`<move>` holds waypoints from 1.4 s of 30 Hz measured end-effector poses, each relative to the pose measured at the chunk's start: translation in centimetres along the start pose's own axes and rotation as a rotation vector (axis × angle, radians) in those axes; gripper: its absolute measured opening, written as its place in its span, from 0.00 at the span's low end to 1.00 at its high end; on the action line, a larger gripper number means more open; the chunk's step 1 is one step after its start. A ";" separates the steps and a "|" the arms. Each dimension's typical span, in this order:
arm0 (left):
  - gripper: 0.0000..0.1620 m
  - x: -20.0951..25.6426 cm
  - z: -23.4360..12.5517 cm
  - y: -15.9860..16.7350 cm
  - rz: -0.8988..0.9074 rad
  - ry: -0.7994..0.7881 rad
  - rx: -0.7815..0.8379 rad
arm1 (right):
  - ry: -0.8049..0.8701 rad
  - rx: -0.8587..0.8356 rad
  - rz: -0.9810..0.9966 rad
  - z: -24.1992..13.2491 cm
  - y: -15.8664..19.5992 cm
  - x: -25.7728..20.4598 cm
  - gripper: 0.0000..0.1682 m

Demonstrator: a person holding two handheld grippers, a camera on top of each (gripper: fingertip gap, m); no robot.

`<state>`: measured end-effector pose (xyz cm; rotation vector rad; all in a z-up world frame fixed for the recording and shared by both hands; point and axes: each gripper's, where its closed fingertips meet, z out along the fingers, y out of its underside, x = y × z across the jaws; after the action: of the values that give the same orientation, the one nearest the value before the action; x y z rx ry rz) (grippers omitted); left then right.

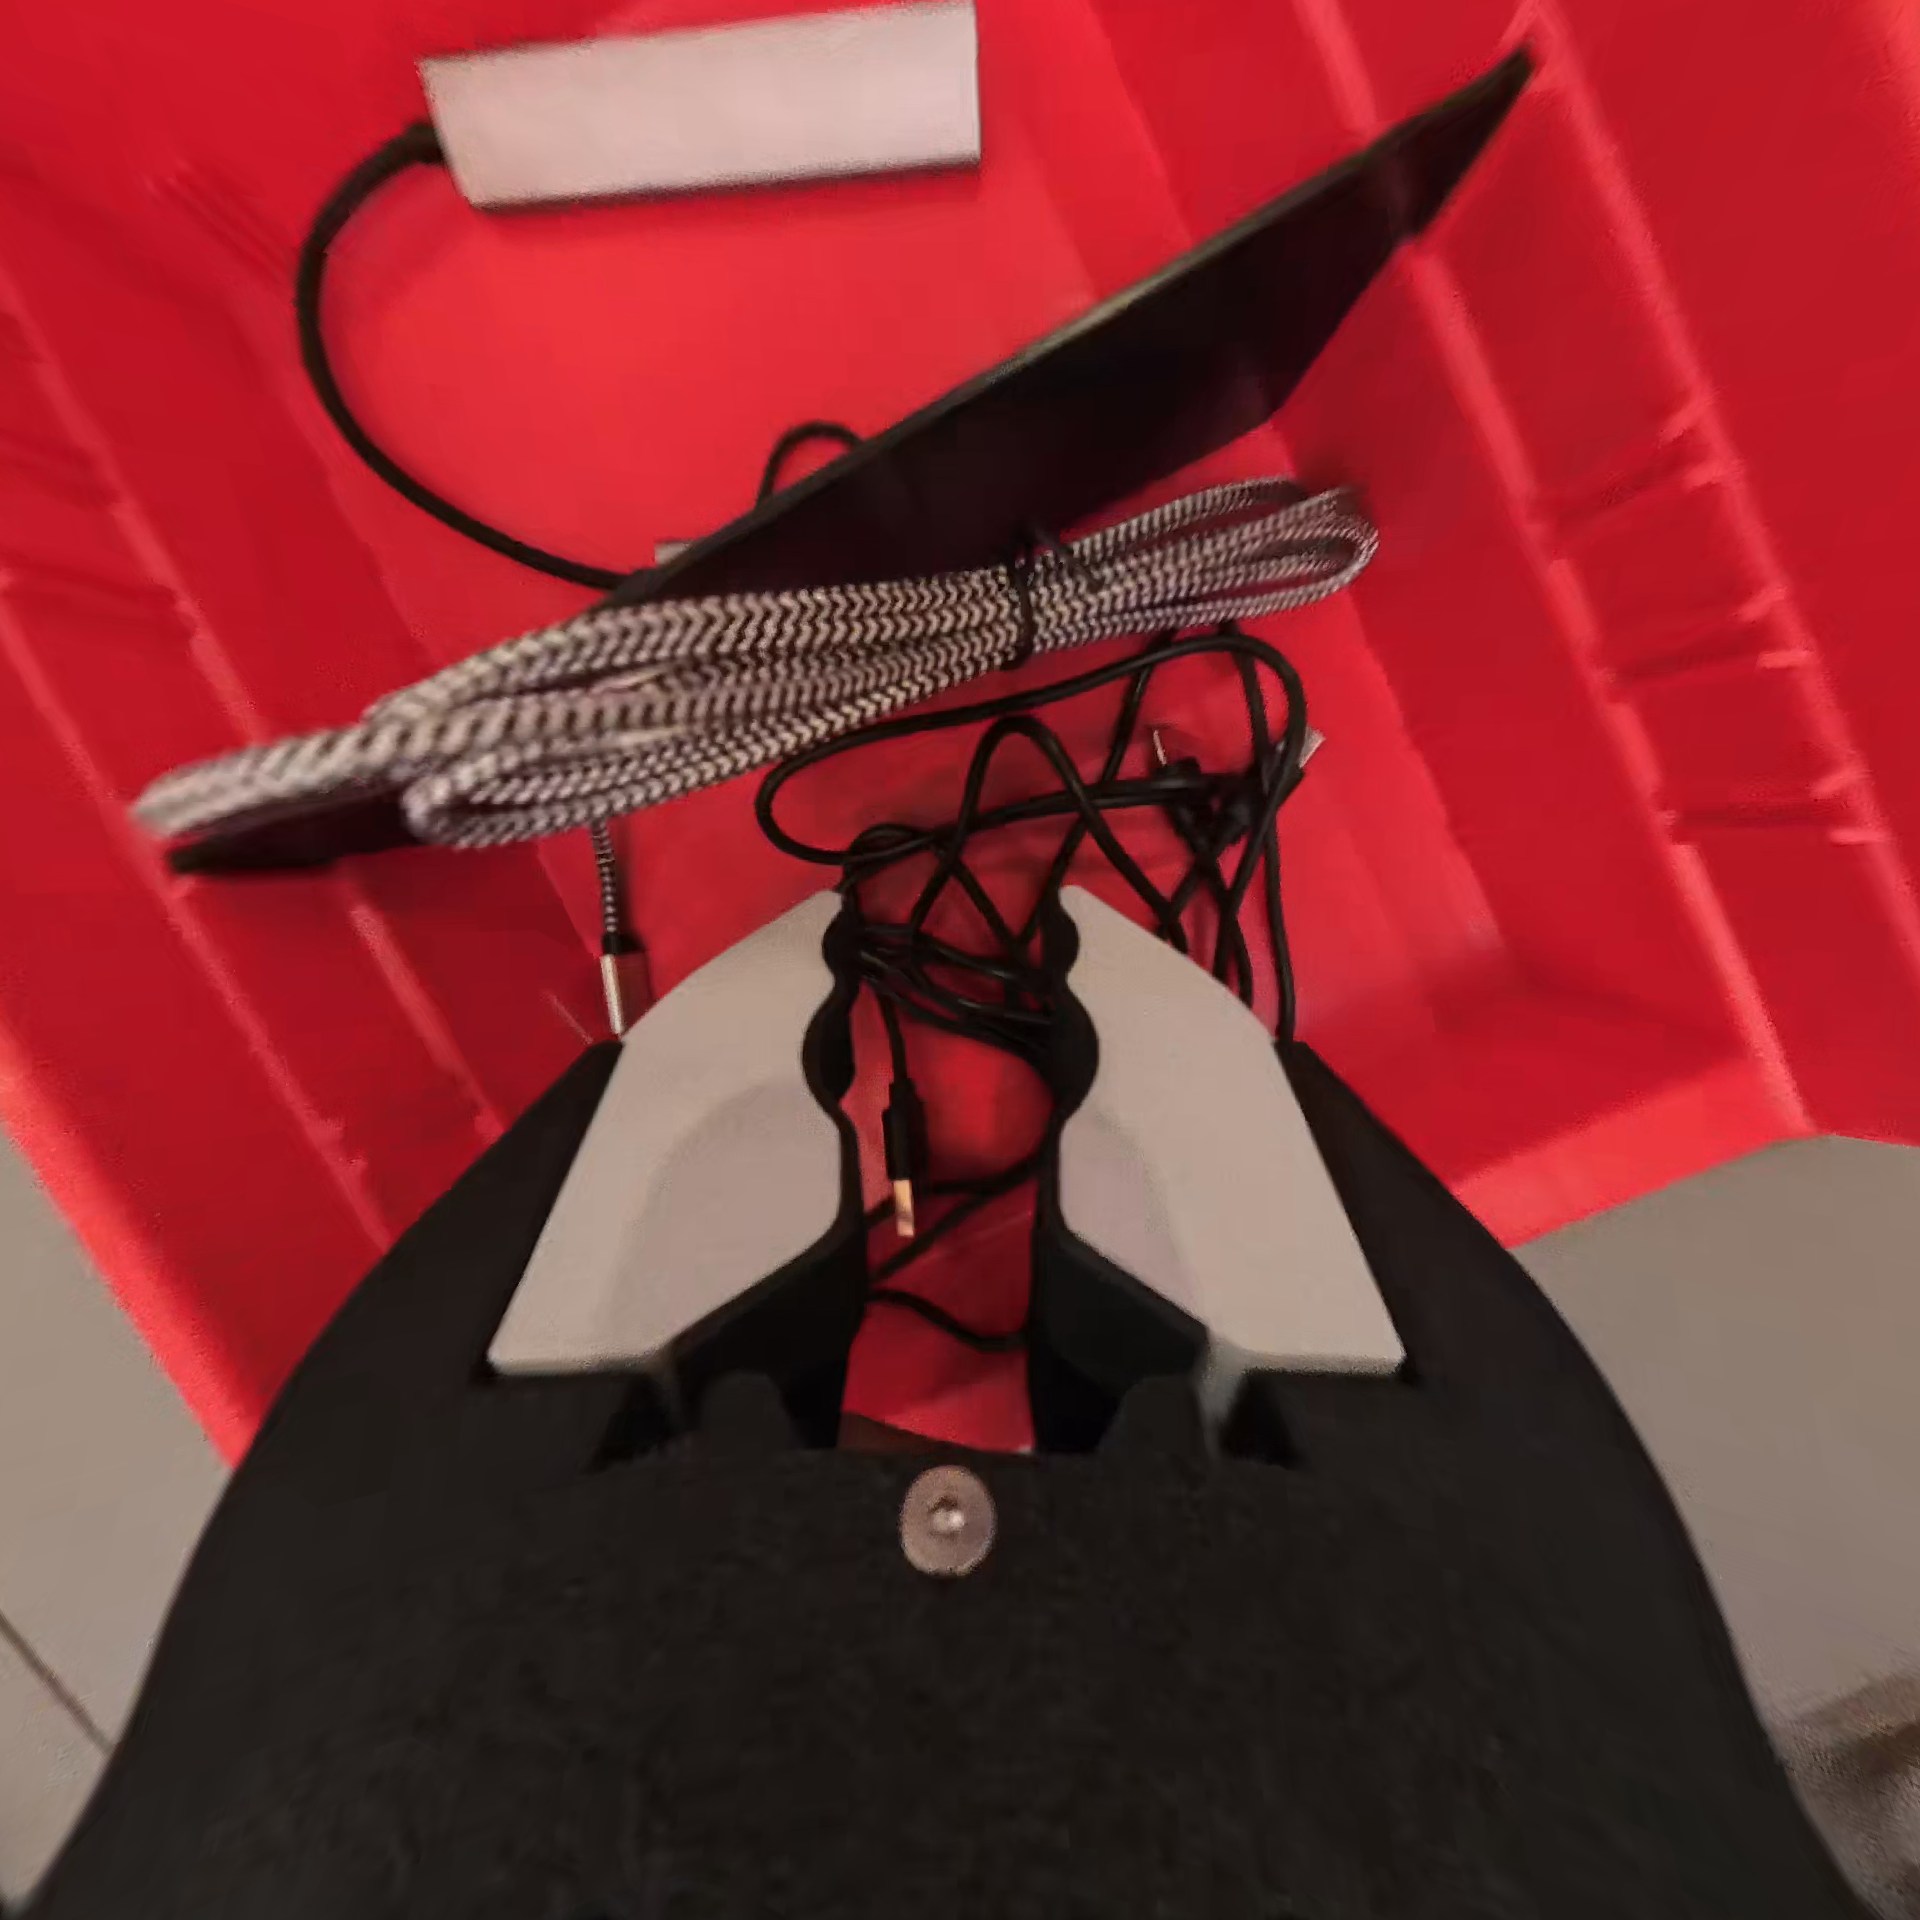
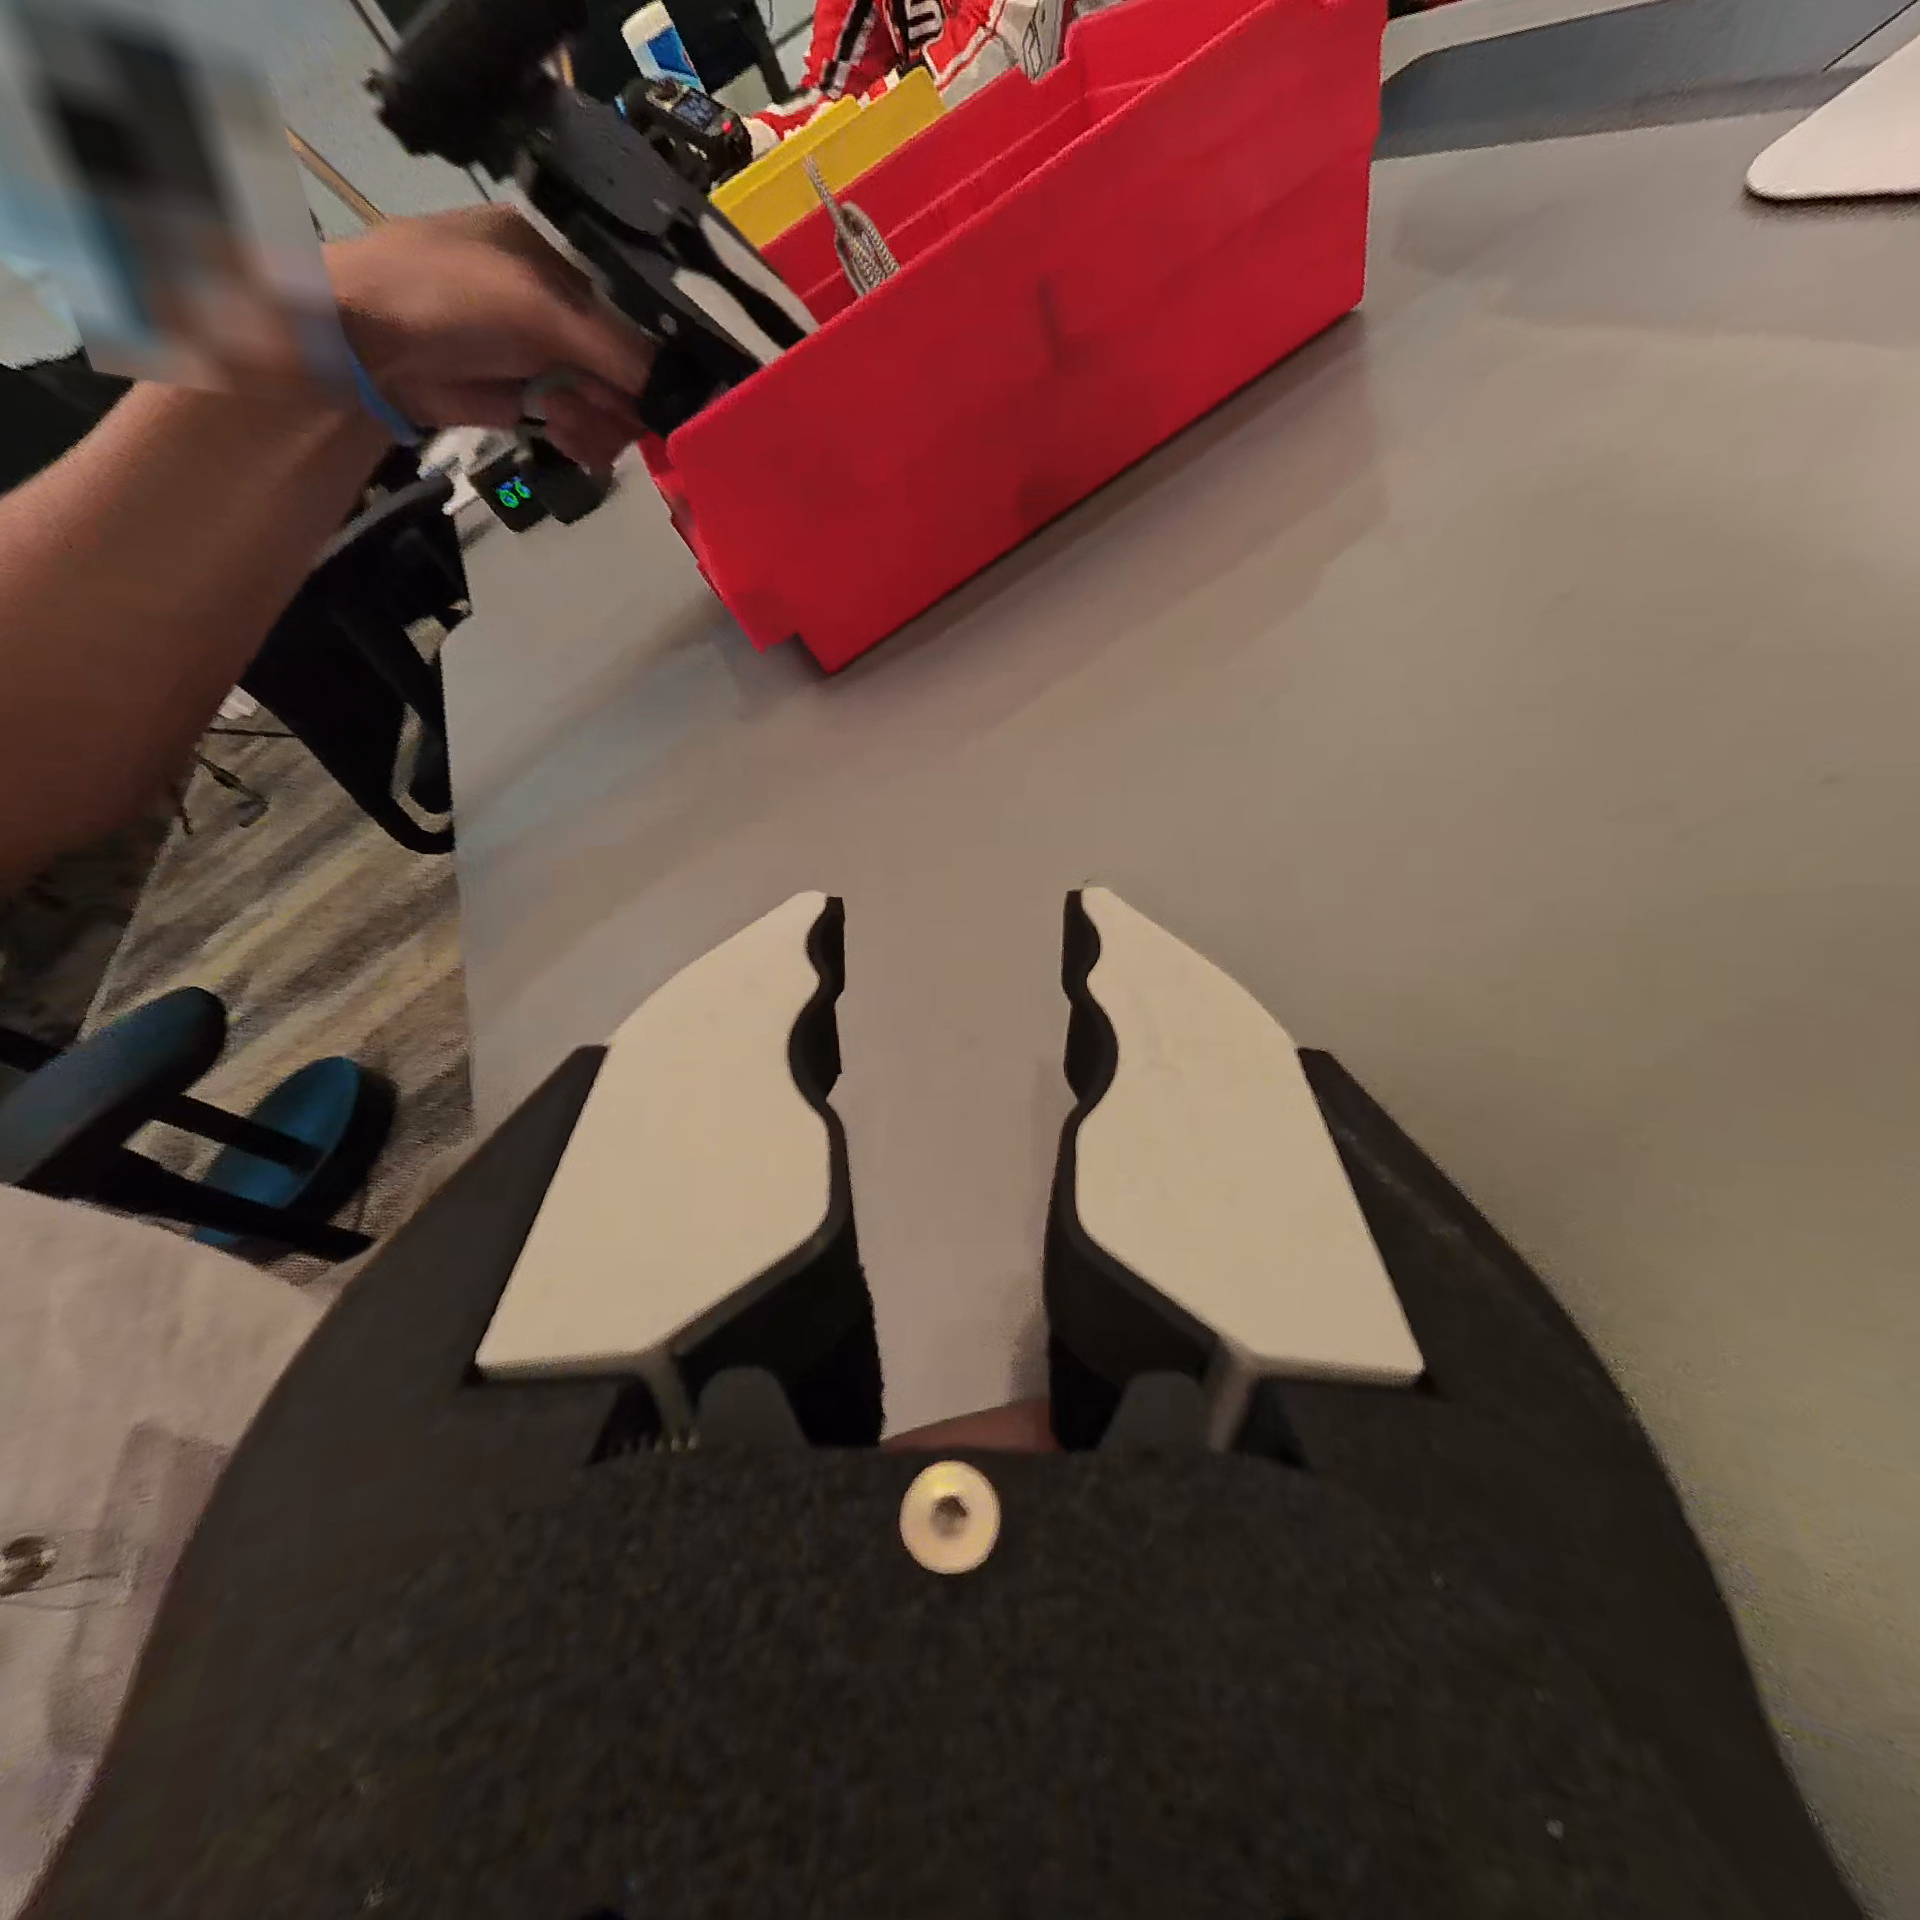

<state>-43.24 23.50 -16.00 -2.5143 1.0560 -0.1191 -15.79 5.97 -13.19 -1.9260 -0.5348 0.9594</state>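
Left wrist view: left tool (image 1: 951, 925), pointed down into a red bin (image 1: 1621, 727), its jaws set a moderate way apart with a tangle of thin black cable (image 1: 1023, 831) between them; strands lie against the dark inner pads, but whether they are pinched I cannot tell. One connector (image 1: 900, 1164) of that cable hangs in the gap. Just beyond, a bundle of black-and-white braided cable (image 1: 790, 665), tied with a dark band, lies across a flat black panel (image 1: 1101, 416) that leans slantwise in the bin. At the far end, a grey slab-shaped device (image 1: 707, 109) with a black lead (image 1: 332, 364) curving off its corner. Right wrist view: right tool (image 2: 951, 904), jaws parted and empty, held low over a bare grey table (image 2: 1455, 727), well apart from the bin (image 2: 1039, 416). The other tool (image 2: 665, 239), held in a person's hand (image 2: 478, 322), dips into the bin's near end. A yellow bin (image 2: 821, 166) stands behind it; chairs (image 2: 364, 644) stand on the floor at the table's left edge.
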 end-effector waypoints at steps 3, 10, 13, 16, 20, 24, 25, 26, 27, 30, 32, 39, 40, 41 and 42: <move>0.17 -0.4 1.9 0.9 0.046 -0.017 -0.109 | -0.024 0.028 0.040 -0.2 -0.4 0.1 0.23; 0.02 -1.3 -1.4 0.2 0.072 -0.144 -0.037 | -0.053 0.036 0.051 0.0 -0.7 0.1 0.23; 0.01 -0.7 -4.2 -0.7 0.073 -0.131 0.075 | -0.059 0.018 0.023 0.3 -0.5 -0.2 0.23; 0.01 -1.5 -7.3 -1.8 0.021 -0.157 0.202 | -0.057 0.010 -0.006 0.4 -0.4 -0.5 0.23; 0.01 -3.0 -12.0 -4.0 -0.013 -0.200 0.424 | -0.047 0.013 -0.021 0.2 -0.3 -0.7 0.23; 0.01 -2.6 -17.0 -6.2 -0.041 -0.166 0.604 | -0.028 0.005 -0.035 -0.1 -0.1 -0.7 0.22; 0.01 -1.9 -18.3 -6.7 -0.027 -0.139 0.646 | -0.023 0.004 -0.041 -0.1 -0.1 -0.7 0.22; 0.01 -1.3 -19.6 -7.3 -0.014 -0.123 0.690 | -0.019 0.004 -0.046 -0.2 0.0 -0.7 0.22; 0.02 -0.7 -20.9 -7.8 -0.009 -0.101 0.735 | -0.017 0.005 -0.049 -0.2 0.0 -0.7 0.22; 0.01 0.5 -23.0 -9.0 -0.087 0.070 0.844 | -0.014 0.004 -0.056 -0.3 0.0 -0.8 0.22; 0.01 0.5 -24.6 -10.0 -0.182 0.209 0.955 | -0.018 -0.001 -0.063 -0.4 0.1 -1.0 0.23; 0.02 3.5 -30.2 -13.6 -0.220 0.451 1.175 | -0.012 -0.007 -0.094 -0.6 0.3 -1.6 0.22; 0.01 5.0 -30.1 -14.2 -0.205 0.491 1.172 | -0.005 -0.002 -0.099 -0.8 0.2 -1.5 0.22; 0.01 6.7 -29.8 -14.7 -0.185 0.525 1.158 | 0.004 0.005 -0.104 -0.9 0.1 -1.4 0.22; 0.01 8.6 -29.2 -15.2 -0.166 0.554 1.143 | 0.014 0.014 -0.105 -1.2 -0.1 -1.2 0.22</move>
<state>-33.80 17.20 16.11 -1.5006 0.6259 -1.1511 -15.62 4.56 -12.24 -1.8719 -0.6134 0.8791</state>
